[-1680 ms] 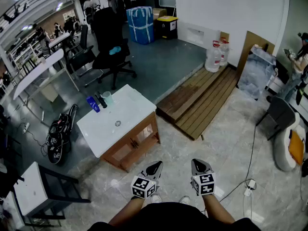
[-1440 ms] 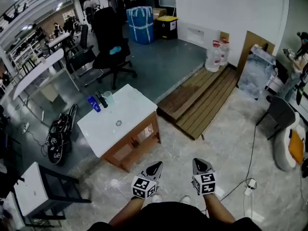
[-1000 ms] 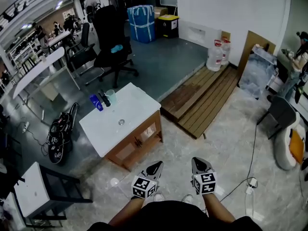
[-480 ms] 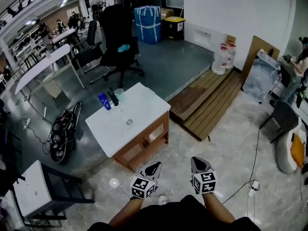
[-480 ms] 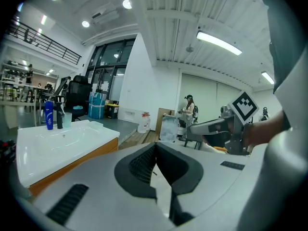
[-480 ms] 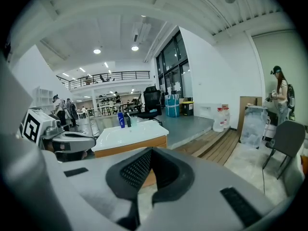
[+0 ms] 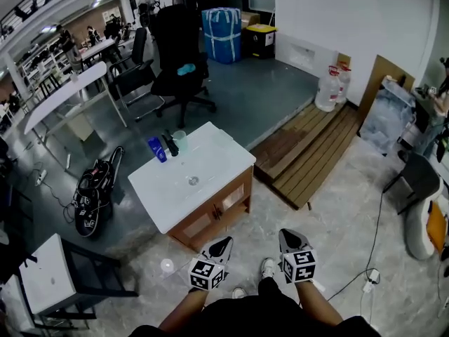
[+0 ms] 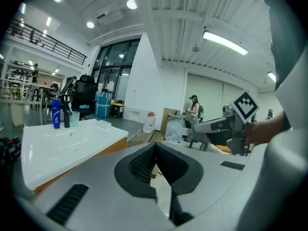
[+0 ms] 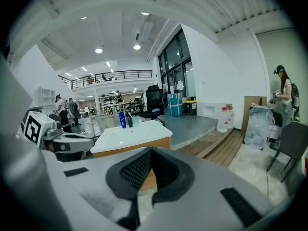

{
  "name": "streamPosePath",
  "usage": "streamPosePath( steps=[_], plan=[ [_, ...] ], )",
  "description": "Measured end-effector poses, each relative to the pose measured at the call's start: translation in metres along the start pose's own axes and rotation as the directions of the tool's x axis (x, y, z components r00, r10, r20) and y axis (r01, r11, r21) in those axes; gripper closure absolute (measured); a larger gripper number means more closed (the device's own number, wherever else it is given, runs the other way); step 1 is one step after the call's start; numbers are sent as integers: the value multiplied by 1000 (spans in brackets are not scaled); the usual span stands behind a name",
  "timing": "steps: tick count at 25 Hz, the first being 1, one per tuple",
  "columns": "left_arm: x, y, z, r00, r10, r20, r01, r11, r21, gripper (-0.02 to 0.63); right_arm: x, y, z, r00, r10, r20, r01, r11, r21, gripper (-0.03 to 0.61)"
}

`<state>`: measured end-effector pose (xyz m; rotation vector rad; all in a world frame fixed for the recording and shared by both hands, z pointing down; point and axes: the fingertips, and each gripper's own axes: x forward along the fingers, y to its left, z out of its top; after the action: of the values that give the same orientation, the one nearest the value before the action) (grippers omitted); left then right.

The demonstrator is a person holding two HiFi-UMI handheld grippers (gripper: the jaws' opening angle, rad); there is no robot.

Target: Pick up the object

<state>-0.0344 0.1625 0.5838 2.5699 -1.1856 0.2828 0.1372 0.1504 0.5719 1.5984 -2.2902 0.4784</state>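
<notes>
A white sink cabinet [image 7: 168, 192] stands ahead of me on the left. At its far corner are a blue bottle [image 7: 156, 149], a black bottle [image 7: 169, 144] and a clear cup [image 7: 180, 140]. My left gripper [image 7: 224, 243] and right gripper [image 7: 288, 235] are held close to my body above the tiled floor, well short of the cabinet. Both are shut with nothing between the jaws. The left gripper view shows the blue bottle [image 8: 57, 113] far off on the counter [image 8: 57, 146]. In the right gripper view the same bottle [image 9: 122, 120] stands beyond my gripper [image 9: 150, 151].
A wooden platform [image 7: 309, 146] lies right of the cabinet, with water jugs [image 7: 328, 90] at its far end. A black office chair [image 7: 179, 55] stands behind the cabinet. A black bag [image 7: 95, 195], a small white table [image 7: 45, 279] and a floor cable [image 7: 372, 258] are nearby.
The cabinet has drifted right and a little nearer in the head view as I step toward it. Both grippers stay shut in front of my body.
</notes>
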Motion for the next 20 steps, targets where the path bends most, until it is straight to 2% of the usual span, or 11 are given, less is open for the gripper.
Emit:
streamPosePath(
  steps=[7, 20],
  plan=[
    [25, 14, 13, 999, 36, 7, -36, 999, 1, 600, 27, -14, 18, 1000, 27, 8, -27, 999, -21, 560],
    [102, 32, 47, 995, 95, 22, -95, 995, 1, 600, 82, -75, 47, 997, 79, 5, -79, 996, -29, 560]
  ],
)
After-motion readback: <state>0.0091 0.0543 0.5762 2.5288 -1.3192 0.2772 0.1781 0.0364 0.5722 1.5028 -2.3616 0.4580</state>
